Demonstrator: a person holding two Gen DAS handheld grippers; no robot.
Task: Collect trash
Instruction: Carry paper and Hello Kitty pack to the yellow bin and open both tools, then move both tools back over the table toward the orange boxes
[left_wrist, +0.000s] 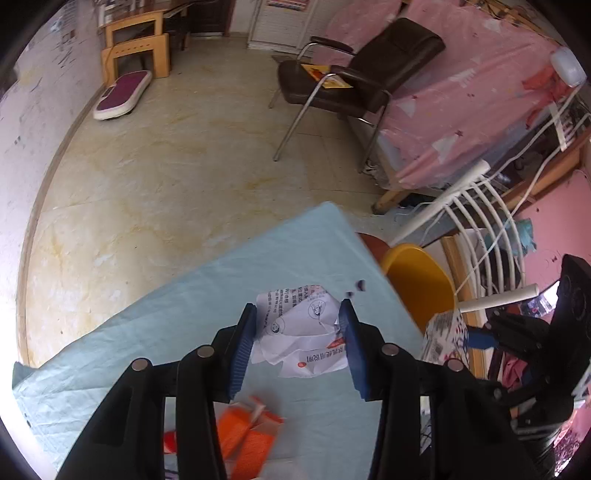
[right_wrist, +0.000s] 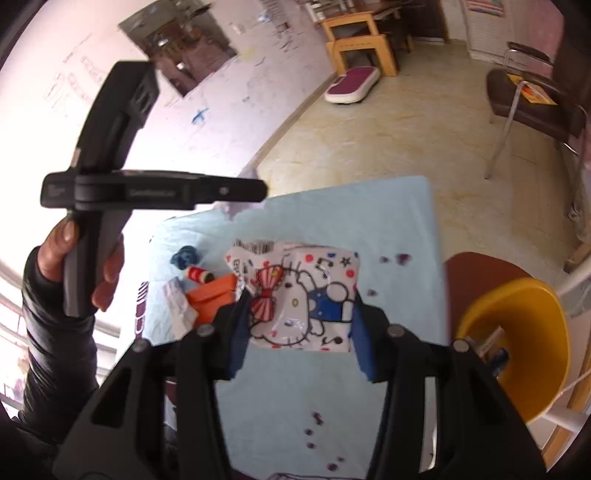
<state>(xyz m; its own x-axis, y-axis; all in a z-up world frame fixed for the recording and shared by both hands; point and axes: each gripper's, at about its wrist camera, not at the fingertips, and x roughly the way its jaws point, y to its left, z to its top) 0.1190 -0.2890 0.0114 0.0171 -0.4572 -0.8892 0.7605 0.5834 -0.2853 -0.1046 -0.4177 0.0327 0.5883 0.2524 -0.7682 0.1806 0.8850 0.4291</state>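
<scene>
My left gripper (left_wrist: 298, 306) is shut on a crumpled white printed paper (left_wrist: 303, 332), held above the light blue table cloth (left_wrist: 184, 332). At the right edge of the left wrist view, my right gripper (left_wrist: 476, 338) grips a cartoon-print plastic bag (left_wrist: 443, 332). In the right wrist view the right gripper (right_wrist: 300, 295) is shut on that bag (right_wrist: 303, 295), its pads pressing both sides. An orange packet (right_wrist: 210, 295) lies on the cloth to the left, also in the left wrist view as the orange packet (left_wrist: 247, 435). A yellow bin (right_wrist: 517, 314) stands beside the table on the right.
A red-and-white roll (right_wrist: 197, 275), a blue scrap (right_wrist: 186, 256) and a white tissue (right_wrist: 179, 302) lie near the packet. Dark purple bits (right_wrist: 400, 258) dot the cloth. A hand (right_wrist: 107, 266) grips the left gripper's handle. A black chair (left_wrist: 351, 81) and a white rack (left_wrist: 480, 221) stand beyond.
</scene>
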